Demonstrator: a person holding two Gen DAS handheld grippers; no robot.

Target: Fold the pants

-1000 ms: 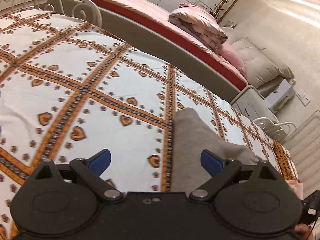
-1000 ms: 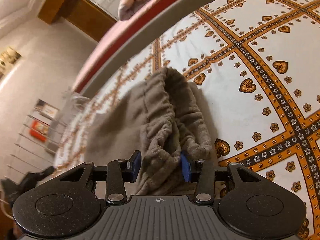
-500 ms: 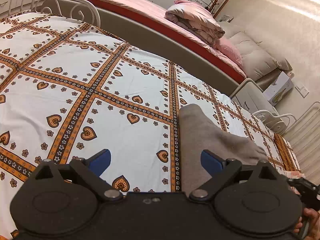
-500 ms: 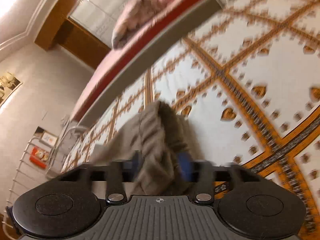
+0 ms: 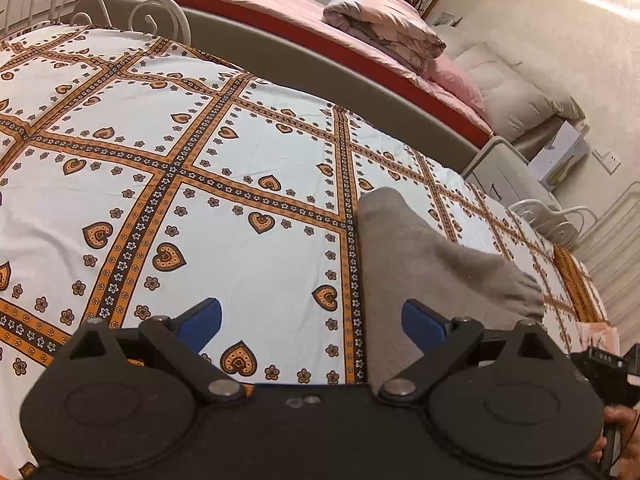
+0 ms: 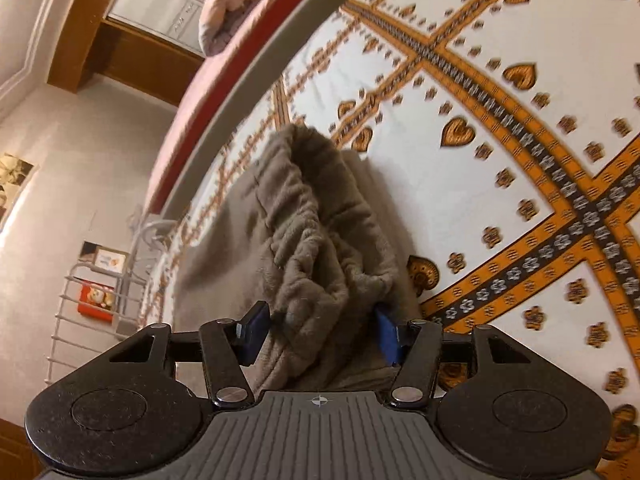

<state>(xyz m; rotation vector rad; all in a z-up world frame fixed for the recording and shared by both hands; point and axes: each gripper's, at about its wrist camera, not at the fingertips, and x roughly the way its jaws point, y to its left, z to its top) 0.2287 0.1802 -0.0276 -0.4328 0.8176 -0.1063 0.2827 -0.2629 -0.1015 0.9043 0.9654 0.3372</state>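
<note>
Left gripper (image 5: 311, 322) spread wide over the bedspread (image 5: 248, 160), clamping nothing; pants (image 5: 420, 264) lying just right of it. Right gripper (image 6: 320, 328) parted, bunched waistband (image 6: 320, 240) between its fingers, apparently unpressed.

Black plastic left tongs (image 5: 312, 322) and right tongs (image 6: 320, 330) are tipped with blue pads (image 5: 202, 318), joined by silver screws (image 6: 403, 393).

Lower end of grey pants (image 5: 424, 264) hidden behind left gripper (image 5: 312, 320) body. Waistband (image 6: 320, 240) foot lost behind right gripper (image 6: 320, 328); pad contact unclear. Bedspread (image 6: 520, 160) pattern motion-blurred. Hand (image 5: 616, 436) cut by frame edge. Wall picture (image 6: 12, 184) cropped, illegible.
</note>
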